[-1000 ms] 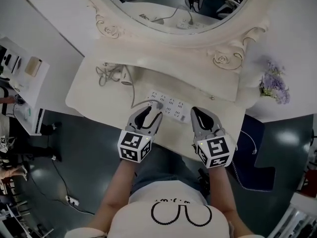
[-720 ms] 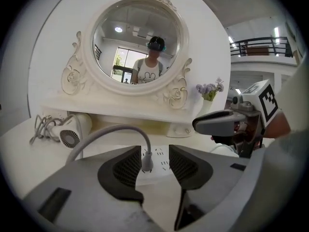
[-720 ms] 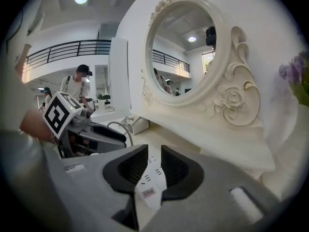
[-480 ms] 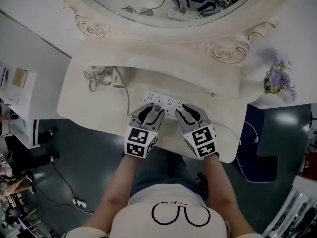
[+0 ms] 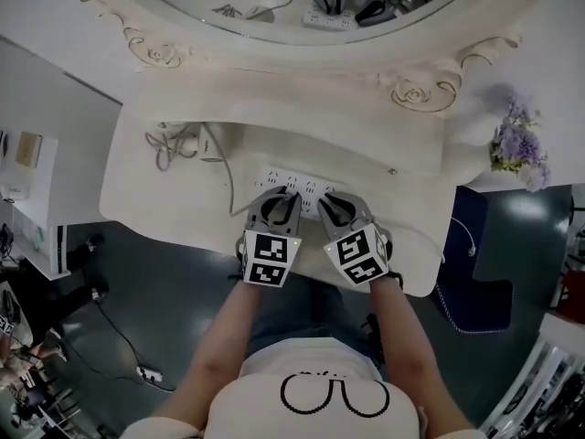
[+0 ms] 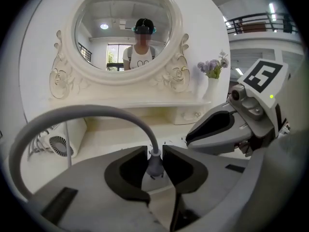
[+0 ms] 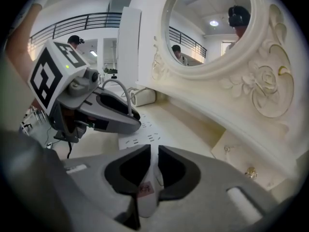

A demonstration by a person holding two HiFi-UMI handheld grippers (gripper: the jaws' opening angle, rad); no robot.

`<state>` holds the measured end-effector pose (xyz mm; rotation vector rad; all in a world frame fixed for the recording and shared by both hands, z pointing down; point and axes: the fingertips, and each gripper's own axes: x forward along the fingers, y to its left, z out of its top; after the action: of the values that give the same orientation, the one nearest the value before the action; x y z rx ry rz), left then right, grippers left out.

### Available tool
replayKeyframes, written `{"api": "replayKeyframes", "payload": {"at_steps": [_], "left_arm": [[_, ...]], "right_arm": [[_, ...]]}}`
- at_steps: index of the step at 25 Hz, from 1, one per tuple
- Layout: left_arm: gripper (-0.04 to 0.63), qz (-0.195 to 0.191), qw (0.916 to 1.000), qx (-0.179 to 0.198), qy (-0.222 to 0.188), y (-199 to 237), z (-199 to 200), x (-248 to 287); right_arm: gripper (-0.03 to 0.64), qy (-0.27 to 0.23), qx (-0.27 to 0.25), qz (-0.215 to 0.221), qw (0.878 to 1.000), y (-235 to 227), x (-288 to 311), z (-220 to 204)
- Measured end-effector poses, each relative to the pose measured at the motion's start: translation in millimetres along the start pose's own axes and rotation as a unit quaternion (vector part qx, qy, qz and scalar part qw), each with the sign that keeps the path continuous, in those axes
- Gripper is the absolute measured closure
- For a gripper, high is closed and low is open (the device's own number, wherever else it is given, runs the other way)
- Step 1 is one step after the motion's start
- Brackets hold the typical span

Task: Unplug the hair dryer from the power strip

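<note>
Power strip (image 5: 308, 187), white, lies flat on the dressing table (image 5: 151, 190), about midway along its front edge and parallel to it. Both tools are on it, side by side and close together. Left gripper (image 5: 277, 197): jaws closing, with the grey plug (image 6: 155, 165) standing upright between them. The pads look to sit against both sides of the plug body, which is seated in the strip's left end. Its grey cable (image 6: 72, 112) arches up out of the plug and swings left toward the hair dryer (image 6: 57, 145). The dryer lies at the back left corner of the surface, round grille facing forward, loose cord bunched beside it. Right gripper (image 5: 332, 205): jaws closing, narrow gap filled by the strip's white right end, pads against it. A small red label (image 7: 144, 188) on that end carries print too blurred to read. Each gripper's marker cube (image 5: 270, 258) shows only black-and-white square patterns, no lettering. The oval mirror (image 6: 123, 28) in its carved white frame rises behind the surface. A white vase of purple flowers (image 6: 213, 76) stands at the right end of the shelf below it.
</note>
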<state>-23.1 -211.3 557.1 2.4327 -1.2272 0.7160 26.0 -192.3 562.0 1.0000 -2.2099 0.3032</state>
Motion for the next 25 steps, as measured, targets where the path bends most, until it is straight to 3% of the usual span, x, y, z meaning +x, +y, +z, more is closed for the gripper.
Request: {"api": "replayKeyframes", "payload": {"at_steps": [4, 8, 13, 15, 18, 21, 23, 25], "left_arm": [[0.509, 0.010, 0.9999, -0.004, 0.005, 3, -1, 0], [0.517, -0.009, 0.9976, -0.069, 0.002, 0, 5, 0], [0.520, -0.006, 0.9908, -0.135, -0.001, 5, 8, -3], [0.523, 0.000, 0.9932, -0.116, 0.005, 5, 8, -3], [0.536, 0.021, 0.9993, -0.022, 0.019, 2, 6, -4], [0.541, 0.029, 0.9975, 0.058, 0.028, -3, 3, -5], [0.541, 0.023, 0.9980, 0.052, 0.027, -4, 3, -6], [0.543, 0.008, 0.9996, -0.023, 0.016, -1, 6, -8]], "right_arm": [[0.569, 0.007, 0.015, 0.004, 1.000, -1, 1, 0], [0.571, 0.011, 0.018, -0.002, 1.000, -2, 0, -1], [0.572, 0.008, 0.014, -0.015, 1.000, -1, 0, 0], [0.574, 0.008, 0.013, -0.020, 1.000, -1, 0, 0], [0.575, 0.008, 0.015, -0.018, 1.000, -1, 1, 0], [0.577, 0.012, 0.019, -0.015, 1.000, -1, 1, -1], [0.577, 0.011, 0.018, -0.015, 1.000, 0, 0, 0], [0.578, 0.009, 0.015, -0.014, 1.000, 0, 1, 0]]}}
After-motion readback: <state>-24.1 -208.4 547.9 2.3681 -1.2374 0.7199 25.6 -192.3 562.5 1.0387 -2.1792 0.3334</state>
